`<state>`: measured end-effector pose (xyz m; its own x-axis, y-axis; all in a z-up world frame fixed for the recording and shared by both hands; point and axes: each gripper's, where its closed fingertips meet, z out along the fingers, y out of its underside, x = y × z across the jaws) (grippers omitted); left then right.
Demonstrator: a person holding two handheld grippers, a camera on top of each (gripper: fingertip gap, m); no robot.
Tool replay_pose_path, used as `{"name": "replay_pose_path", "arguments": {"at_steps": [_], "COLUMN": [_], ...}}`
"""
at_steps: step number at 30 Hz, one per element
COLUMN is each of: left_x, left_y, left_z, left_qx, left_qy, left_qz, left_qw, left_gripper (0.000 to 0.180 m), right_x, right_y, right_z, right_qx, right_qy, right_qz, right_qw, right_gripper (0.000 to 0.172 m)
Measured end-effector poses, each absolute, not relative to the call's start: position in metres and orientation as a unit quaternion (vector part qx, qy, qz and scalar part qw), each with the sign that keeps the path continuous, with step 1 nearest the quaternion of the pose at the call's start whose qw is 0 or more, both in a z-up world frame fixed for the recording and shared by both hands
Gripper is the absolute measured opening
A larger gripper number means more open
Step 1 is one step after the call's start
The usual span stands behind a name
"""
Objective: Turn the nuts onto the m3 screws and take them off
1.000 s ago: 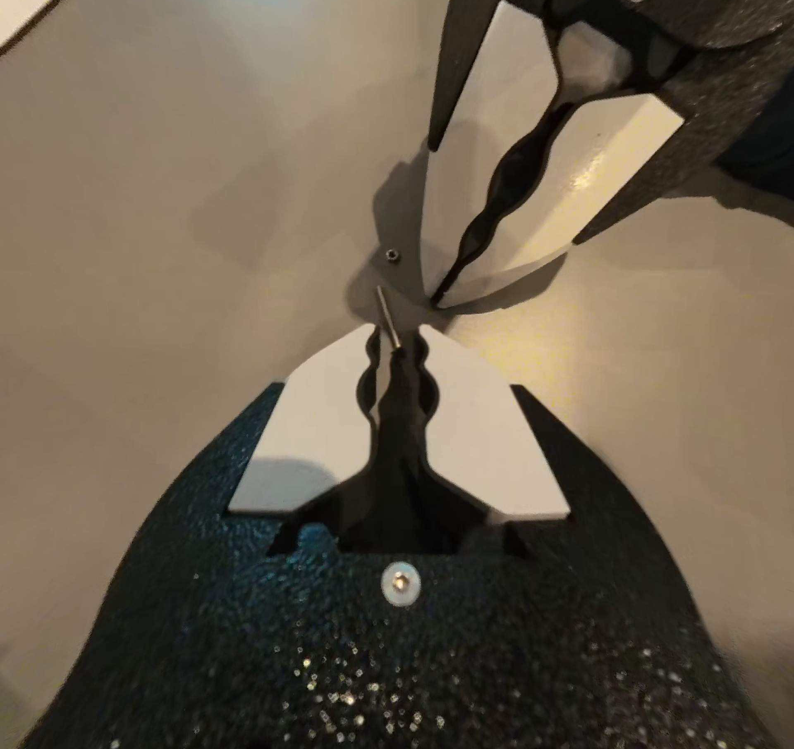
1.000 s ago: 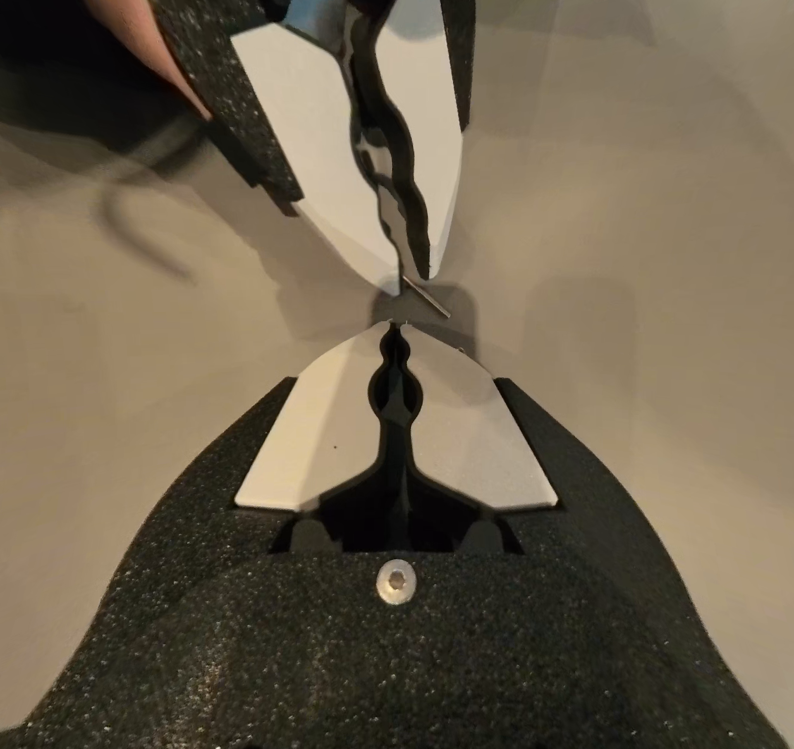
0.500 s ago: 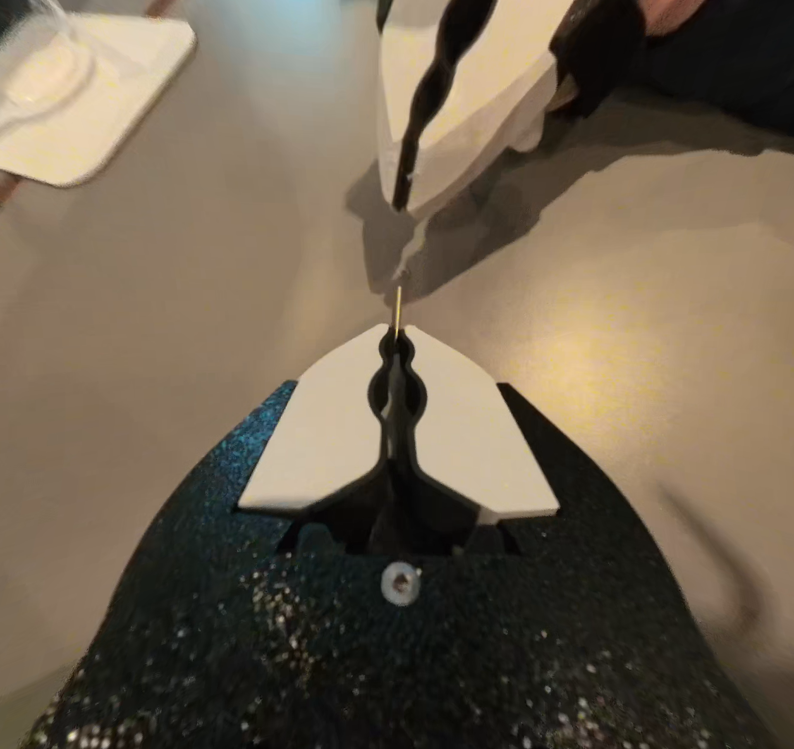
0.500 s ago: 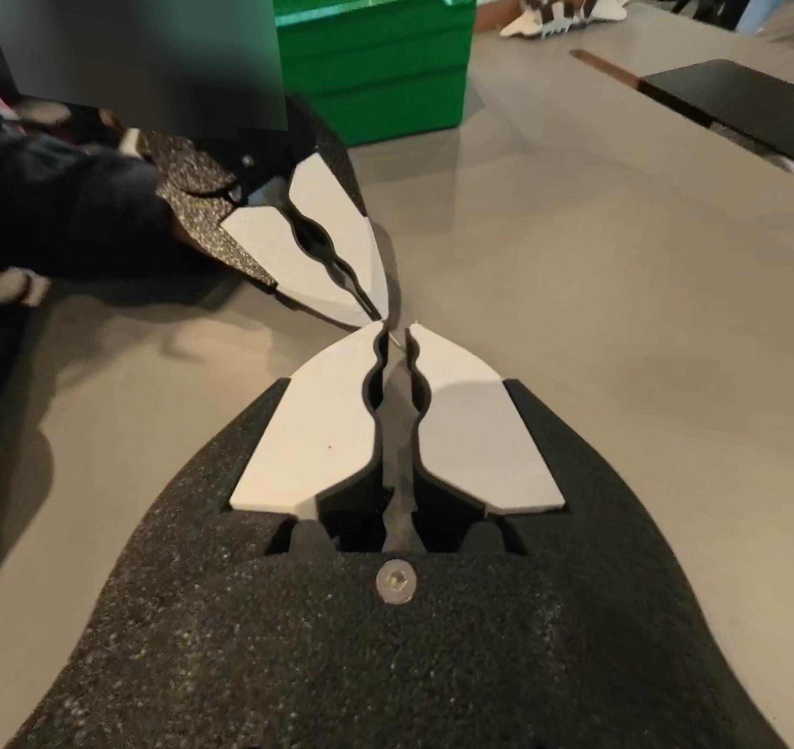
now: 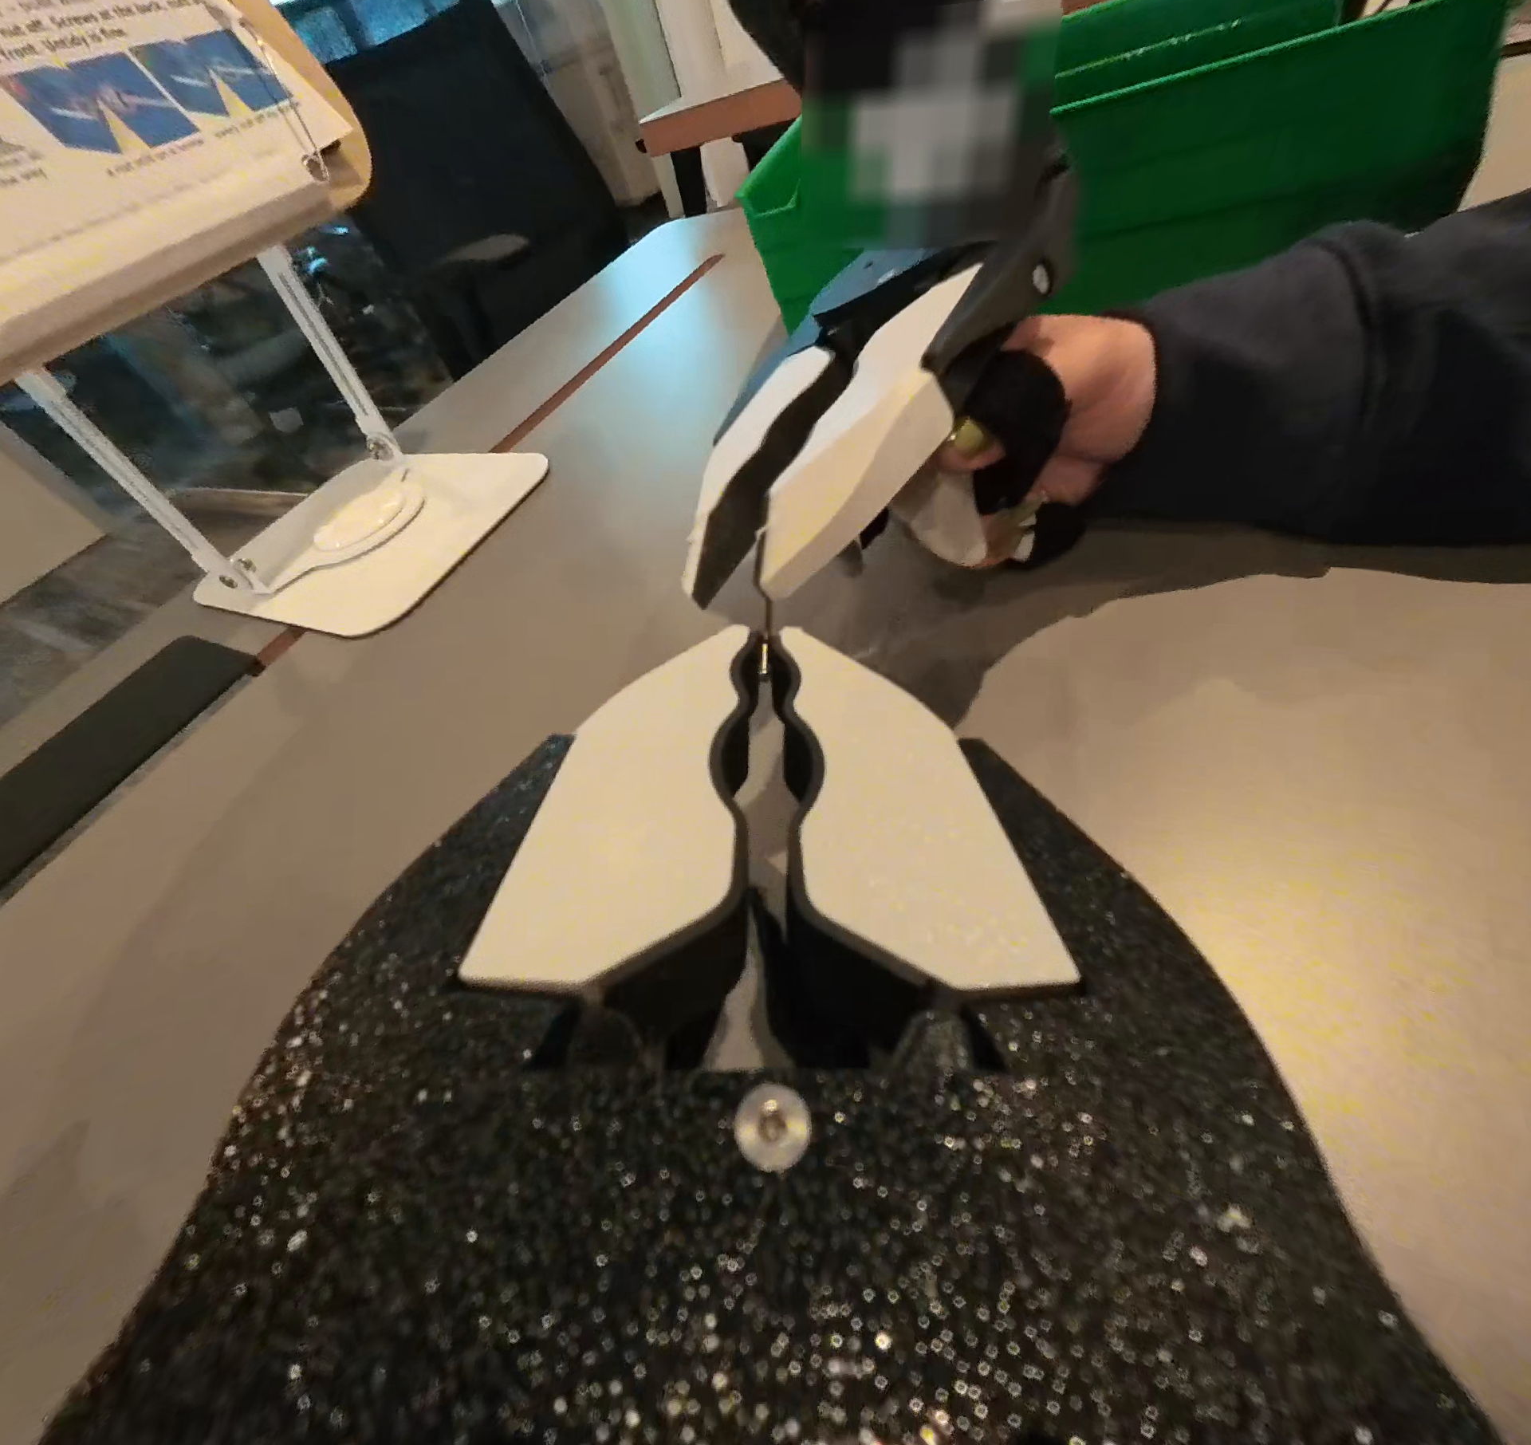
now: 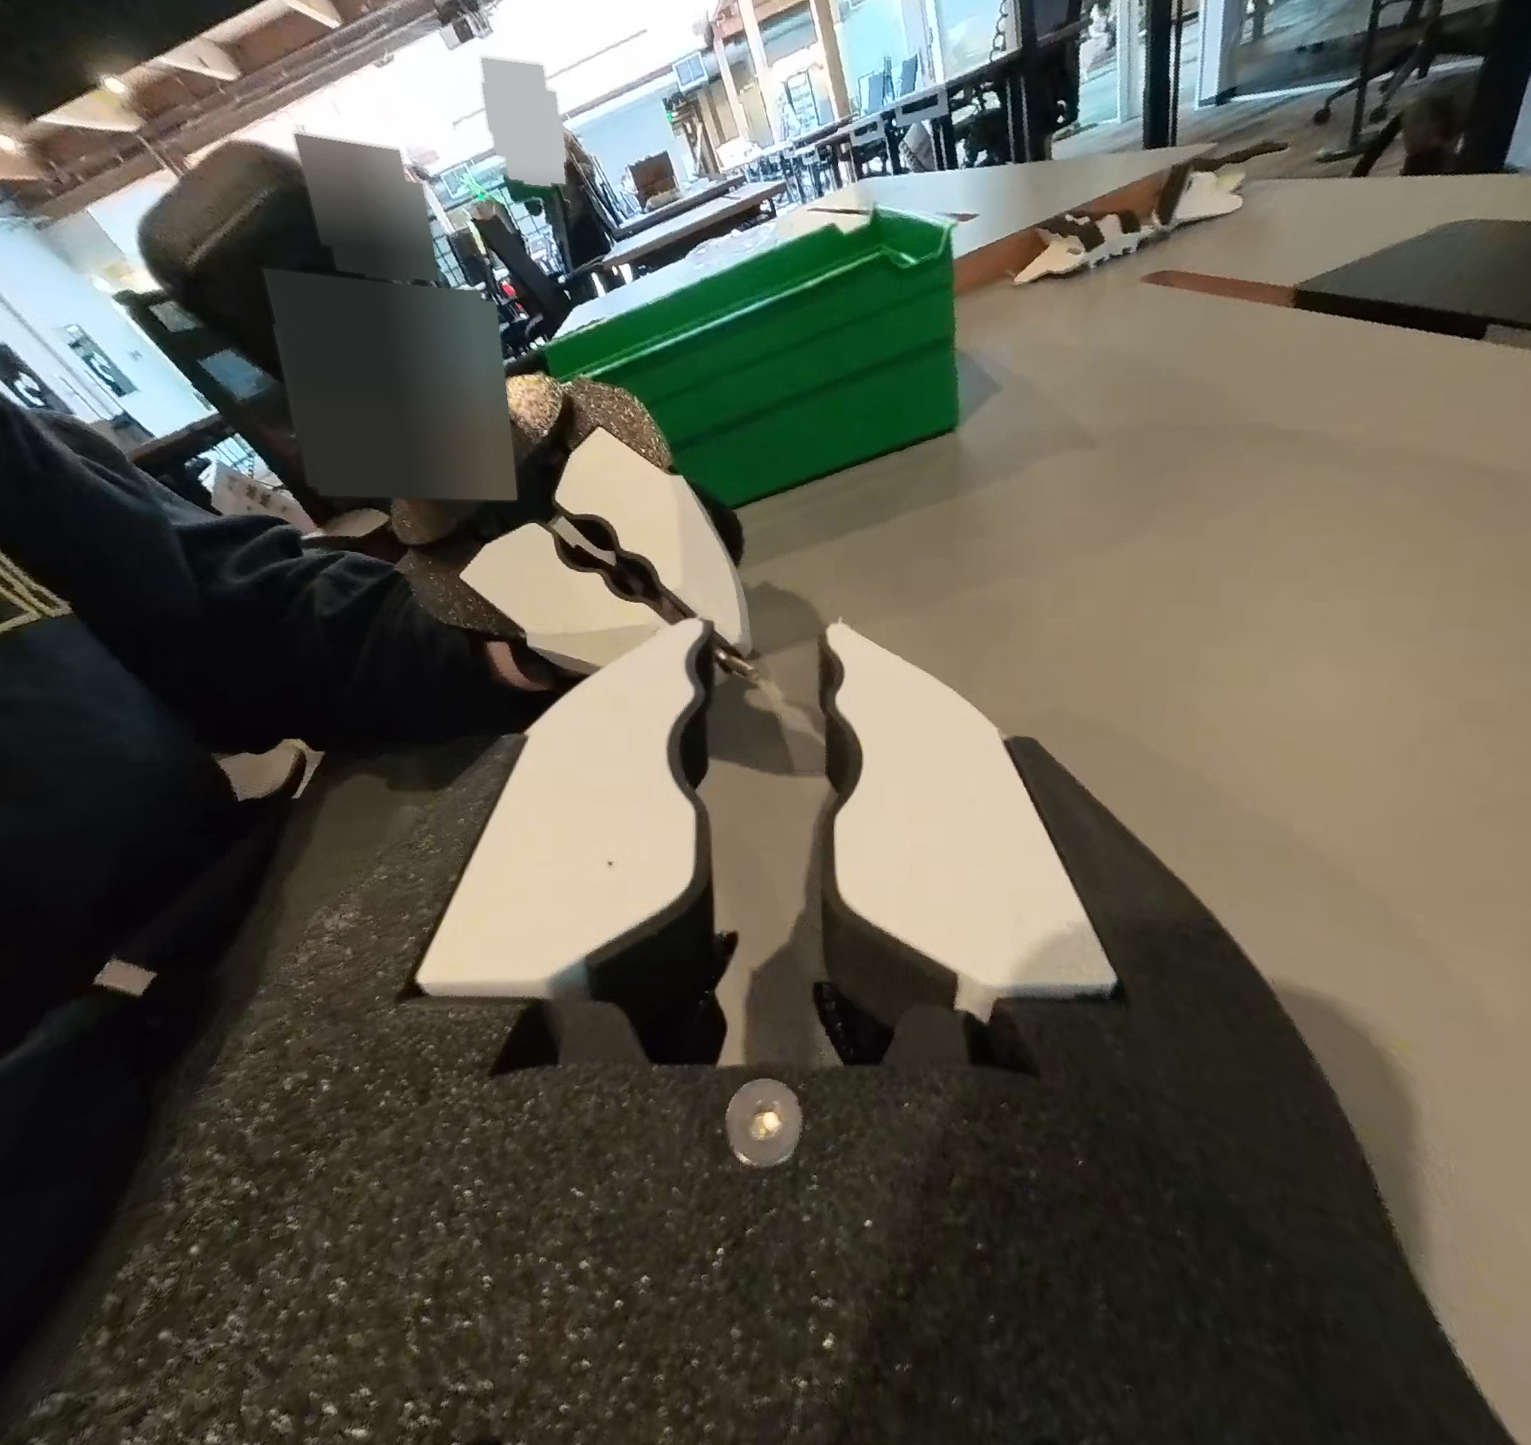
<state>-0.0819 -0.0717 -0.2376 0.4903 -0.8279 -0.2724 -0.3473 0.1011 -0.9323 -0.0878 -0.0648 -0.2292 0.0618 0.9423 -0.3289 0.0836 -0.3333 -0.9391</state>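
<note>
Your left tool (image 5: 764, 643) is closed on a thin screw (image 5: 763, 651), pinched at its tips above the grey worktop (image 5: 1243, 825). The screw's shaft rises into your right tool (image 5: 737, 577). The right wrist view shows what the left cannot: the right tool's (image 6: 762, 639) fingers stand wide apart (nothing pressed), the screw's end (image 6: 740, 665) just beside its left finger. A green bin (image 6: 787, 394) sits behind.
</note>
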Motion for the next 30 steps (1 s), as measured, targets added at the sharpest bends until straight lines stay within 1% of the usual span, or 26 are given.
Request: {"name": "replay_pose_path", "arguments": {"at_steps": [5,10,12,20,21,23,24,26,30], "left_x": [-0.083,-0.086,-0.087,-0.089,-0.091,-0.095,-0.096,-0.097,-0.094], "left_y": [-0.072,-0.072,-0.072,-0.070,-0.066,-0.058,-0.055,-0.050,-0.052], "left_z": [-0.231,-0.227,-0.227,-0.229,-0.231,-0.234,-0.236,-0.241,-0.241], "left_qx": [-0.630,-0.628,-0.628,-0.634,-0.641,-0.656,-0.664,-0.677,-0.669], "left_qy": [0.448,0.435,0.431,0.426,0.421,0.407,0.402,0.397,0.407], "left_qz": [-0.216,-0.228,-0.233,-0.259,-0.252,-0.234,-0.228,-0.227,-0.234], "left_qw": [0.597,0.603,0.604,0.591,0.590,0.590,0.587,0.577,0.577], "left_gripper": [0.002,0.002,0.002,0.002,0.007,0.032,0.040,0.047,0.051], "right_x": [-0.087,-0.086,-0.086,-0.088,-0.088,-0.087,-0.086,-0.084,-0.081], "right_y": [-0.067,-0.064,-0.066,-0.066,-0.066,-0.064,-0.062,-0.058,-0.054], "right_z": [-0.217,-0.215,-0.215,-0.215,-0.215,-0.214,-0.213,-0.210,-0.208], "right_qx": [-0.582,-0.582,-0.579,-0.579,-0.579,-0.579,-0.578,-0.575,-0.573], "right_qy": [-0.398,-0.386,-0.387,-0.391,-0.391,-0.390,-0.388,-0.382,-0.372], "right_qz": [0.581,0.587,0.588,0.580,0.576,0.566,0.560,0.548,0.544], "right_qw": [0.407,0.409,0.410,0.418,0.424,0.438,0.449,0.472,0.487], "right_gripper": [0.009,0.007,0.002,0.001,0.001,0.001,0.001,0.001,0.001]}}
